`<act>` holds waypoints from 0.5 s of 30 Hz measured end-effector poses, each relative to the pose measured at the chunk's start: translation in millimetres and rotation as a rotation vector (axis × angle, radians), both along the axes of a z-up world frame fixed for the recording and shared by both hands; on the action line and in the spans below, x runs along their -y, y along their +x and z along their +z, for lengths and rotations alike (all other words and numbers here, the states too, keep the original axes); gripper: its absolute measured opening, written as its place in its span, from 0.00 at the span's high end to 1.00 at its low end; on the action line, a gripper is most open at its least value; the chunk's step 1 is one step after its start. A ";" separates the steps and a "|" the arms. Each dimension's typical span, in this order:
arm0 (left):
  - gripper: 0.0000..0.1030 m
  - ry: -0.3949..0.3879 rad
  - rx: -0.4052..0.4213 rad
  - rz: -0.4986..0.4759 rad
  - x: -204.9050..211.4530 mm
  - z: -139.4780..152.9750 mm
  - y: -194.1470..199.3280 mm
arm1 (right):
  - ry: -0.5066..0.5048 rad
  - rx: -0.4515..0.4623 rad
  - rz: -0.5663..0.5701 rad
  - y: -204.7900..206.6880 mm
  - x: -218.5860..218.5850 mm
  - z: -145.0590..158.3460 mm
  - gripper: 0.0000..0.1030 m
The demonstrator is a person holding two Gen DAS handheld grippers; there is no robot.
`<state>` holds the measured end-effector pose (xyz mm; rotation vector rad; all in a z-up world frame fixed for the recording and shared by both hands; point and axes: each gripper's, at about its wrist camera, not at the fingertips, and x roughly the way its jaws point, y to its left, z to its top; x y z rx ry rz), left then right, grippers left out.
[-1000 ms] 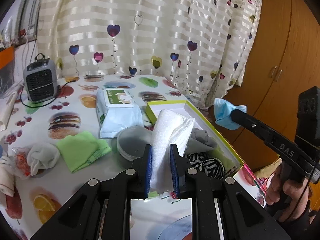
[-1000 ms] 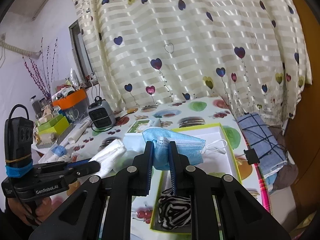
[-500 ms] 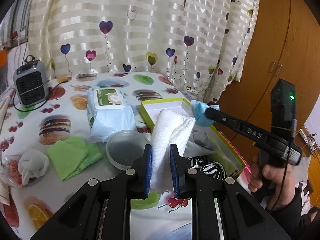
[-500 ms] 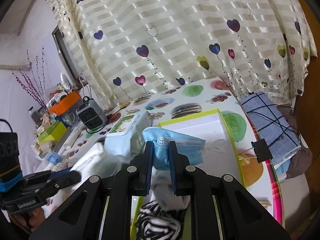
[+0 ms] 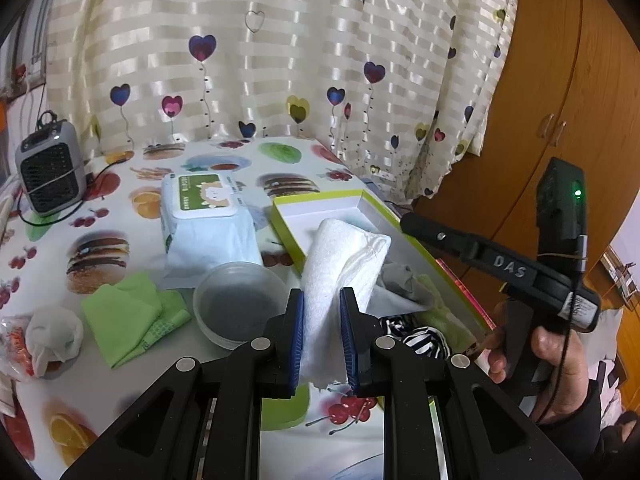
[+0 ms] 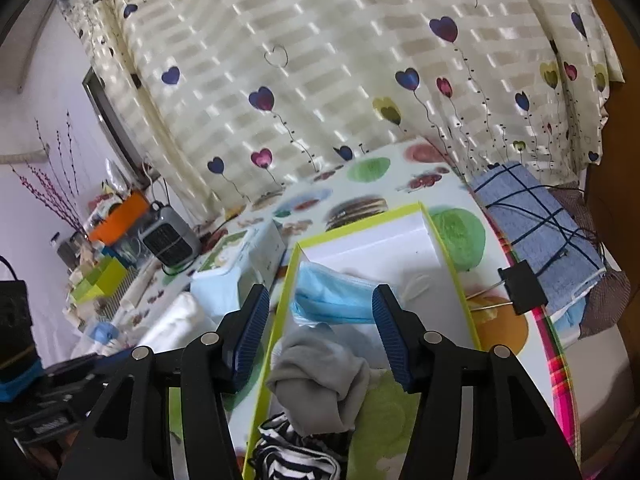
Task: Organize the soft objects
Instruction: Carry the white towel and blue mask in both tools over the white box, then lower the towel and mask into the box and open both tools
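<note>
My left gripper point(image 5: 322, 300) is shut on a rolled white cloth point(image 5: 340, 256), held upright just in front of the green-rimmed box point(image 5: 320, 200). My right gripper point(image 6: 320, 292) hangs over that box point(image 6: 448, 256) with its jaws opening. A blue face mask point(image 6: 332, 296) lies loose in the box between and beyond the pads, touching neither. Nearer me in the box are a grey sock point(image 6: 320, 368), a striped sock point(image 6: 296, 452) and a green cloth point(image 6: 384, 412). In the left wrist view a hand holds the right gripper point(image 5: 480, 256) at the box's right side.
On the fruit-print table lie a folded green cloth point(image 5: 128, 316), a wipes pack point(image 5: 204, 220), a clear round lid point(image 5: 236, 304), a white sock on a bag point(image 5: 52, 332) and a small heater point(image 5: 50, 176). A binder clip point(image 6: 520, 288) and a blue checked cloth point(image 6: 536, 232) sit at the table's right edge.
The right gripper came down over the box and its jaws spread apart, letting the blue mask drop into the box. The left gripper keeps its hold on the white cloth.
</note>
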<state>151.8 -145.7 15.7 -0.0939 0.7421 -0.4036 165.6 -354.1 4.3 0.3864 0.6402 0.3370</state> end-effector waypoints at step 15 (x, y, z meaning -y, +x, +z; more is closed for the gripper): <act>0.84 0.036 -0.030 -0.159 63.1 -11.7 -10.9 | 0.059 0.020 -0.100 -53.5 45.6 3.6 0.47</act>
